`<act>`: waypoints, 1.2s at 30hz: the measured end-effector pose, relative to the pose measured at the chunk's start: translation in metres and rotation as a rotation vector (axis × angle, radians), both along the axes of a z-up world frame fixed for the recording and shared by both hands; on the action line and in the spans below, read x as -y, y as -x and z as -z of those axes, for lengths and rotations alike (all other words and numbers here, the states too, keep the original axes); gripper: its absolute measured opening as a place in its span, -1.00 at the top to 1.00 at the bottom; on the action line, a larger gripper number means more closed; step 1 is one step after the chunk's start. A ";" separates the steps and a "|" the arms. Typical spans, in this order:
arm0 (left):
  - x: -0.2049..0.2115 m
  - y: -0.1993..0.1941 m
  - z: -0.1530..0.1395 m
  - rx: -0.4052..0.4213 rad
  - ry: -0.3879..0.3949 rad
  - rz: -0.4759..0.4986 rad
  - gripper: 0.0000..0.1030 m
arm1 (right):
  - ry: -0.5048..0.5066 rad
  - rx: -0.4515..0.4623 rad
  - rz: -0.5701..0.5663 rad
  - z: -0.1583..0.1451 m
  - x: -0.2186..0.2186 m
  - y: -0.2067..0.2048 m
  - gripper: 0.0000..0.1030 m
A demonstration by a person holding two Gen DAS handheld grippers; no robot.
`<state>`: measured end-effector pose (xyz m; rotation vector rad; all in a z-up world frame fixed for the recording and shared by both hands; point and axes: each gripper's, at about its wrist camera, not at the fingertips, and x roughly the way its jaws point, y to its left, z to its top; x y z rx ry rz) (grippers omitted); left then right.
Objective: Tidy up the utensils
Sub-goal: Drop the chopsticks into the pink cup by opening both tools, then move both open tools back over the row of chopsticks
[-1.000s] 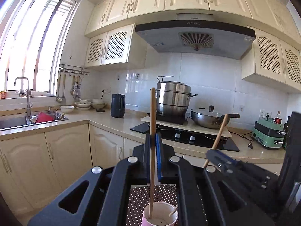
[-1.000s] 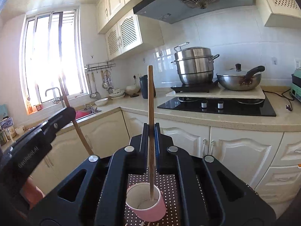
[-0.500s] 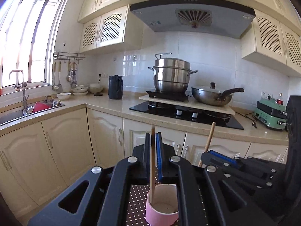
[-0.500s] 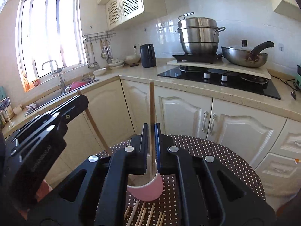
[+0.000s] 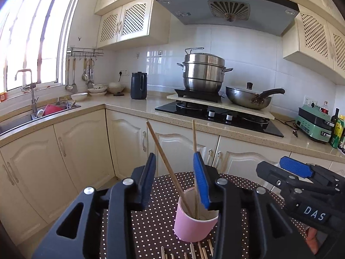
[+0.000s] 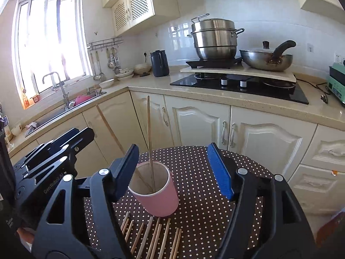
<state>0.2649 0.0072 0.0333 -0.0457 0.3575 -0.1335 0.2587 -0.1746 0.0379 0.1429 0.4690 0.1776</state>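
Note:
A pink cup [image 5: 194,222] [image 6: 157,194] stands on the round dotted table [image 6: 200,194]. Two wooden chopsticks rest in it: one leans left [image 5: 163,161] [image 6: 110,127], the other stands nearly upright [image 5: 194,138] [image 6: 148,129]. My left gripper [image 5: 174,181] hangs just above the cup, its jaws opening; the leaning chopstick rises between the pads, free of them. Beside it, my right gripper [image 6: 173,169] also has its jaws opening, wide apart over the cup. The upright chopstick stands close to its left finger, unpressed. Each gripper shows in the other's view [image 5: 295,168] [image 6: 54,151].
Several loose chopsticks [image 6: 151,233] lie on the cloth in front of the cup. Behind the table run cream cabinets [image 6: 194,120] and a counter with a hob [image 5: 215,114], a steamer pot [image 5: 202,73], a wok [image 5: 248,99], a kettle [image 5: 138,85] and a sink [image 5: 38,116].
Both grippers came down toward the cup, each shut on a chopstick. Their jaws have since parted, and the two chopsticks now stand loose in the cup.

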 end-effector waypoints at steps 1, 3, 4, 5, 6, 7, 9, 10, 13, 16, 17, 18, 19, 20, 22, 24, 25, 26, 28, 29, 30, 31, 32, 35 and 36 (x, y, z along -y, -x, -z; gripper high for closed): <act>0.000 0.002 -0.001 0.000 -0.001 0.003 0.24 | 0.000 -0.002 0.002 0.000 0.001 0.001 -0.30; 0.000 0.008 -0.002 0.005 -0.004 0.005 0.20 | -0.005 -0.005 0.006 -0.001 0.002 0.005 -0.34; 0.000 0.010 -0.002 0.006 -0.005 0.003 0.18 | -0.008 -0.006 0.008 -0.001 0.004 0.006 -0.37; 0.000 0.012 -0.003 0.007 -0.004 0.002 0.15 | -0.011 -0.008 0.012 -0.002 0.005 0.008 -0.39; 0.000 0.015 -0.003 0.006 -0.001 0.005 0.13 | -0.014 -0.010 0.016 -0.002 0.006 0.010 -0.45; 0.000 0.017 -0.004 0.006 0.000 0.006 0.10 | -0.018 -0.012 0.021 -0.002 0.008 0.012 -0.49; 0.001 0.022 -0.004 0.006 -0.006 0.003 0.08 | -0.026 -0.012 0.025 -0.003 0.011 0.015 -0.54; 0.001 0.024 -0.004 0.006 -0.012 0.003 0.06 | -0.027 -0.011 0.026 -0.003 0.012 0.018 -0.58; 0.002 0.029 -0.003 -0.006 -0.016 -0.005 -0.01 | -0.028 -0.019 0.038 -0.004 0.018 0.023 -0.65; 0.000 0.034 0.001 -0.026 -0.018 -0.004 -0.02 | -0.029 -0.039 0.046 -0.001 0.021 0.027 -0.67; 0.000 0.035 0.003 -0.031 -0.018 -0.008 -0.03 | -0.028 -0.043 0.047 0.000 0.022 0.028 -0.68; -0.001 0.038 0.005 -0.035 -0.019 -0.011 -0.04 | -0.026 -0.047 0.048 0.002 0.023 0.030 -0.69; -0.002 0.040 0.007 -0.039 -0.021 -0.012 -0.05 | -0.023 -0.052 0.049 0.004 0.023 0.032 -0.70; -0.003 0.042 0.009 -0.046 -0.022 -0.015 -0.06 | -0.022 -0.059 0.052 0.007 0.024 0.034 -0.70; -0.005 0.046 0.013 -0.060 -0.026 -0.017 -0.07 | -0.021 -0.074 0.056 0.012 0.024 0.037 -0.71; -0.007 0.050 0.019 -0.068 -0.027 -0.020 -0.10 | -0.017 -0.093 0.060 0.019 0.025 0.041 -0.72; -0.008 0.053 0.022 -0.072 -0.027 -0.024 -0.11 | -0.015 -0.098 0.062 0.022 0.025 0.043 -0.72; -0.009 0.054 0.025 -0.078 -0.027 -0.026 -0.11 | -0.010 -0.111 0.067 0.026 0.026 0.045 -0.72; -0.012 0.057 0.031 -0.097 -0.026 -0.027 -0.12 | -0.005 -0.135 0.070 0.034 0.027 0.046 -0.72; -0.013 0.058 0.035 -0.104 -0.026 -0.027 -0.12 | -0.002 -0.147 0.070 0.039 0.027 0.048 -0.72; -0.014 0.059 0.038 -0.111 -0.026 -0.030 -0.12 | 0.003 -0.155 0.073 0.043 0.027 0.049 -0.72; -0.015 0.060 0.042 -0.122 -0.026 -0.033 -0.12 | 0.008 -0.162 0.077 0.046 0.027 0.050 -0.72; -0.017 0.060 0.046 -0.134 -0.025 -0.034 -0.12 | 0.015 -0.173 0.085 0.051 0.027 0.051 -0.72; -0.022 0.062 0.059 -0.170 -0.019 -0.032 -0.12 | 0.021 -0.210 0.096 0.066 0.028 0.053 -0.72; -0.024 0.062 0.064 -0.180 -0.017 -0.036 -0.12 | 0.022 -0.221 0.098 0.071 0.029 0.054 -0.72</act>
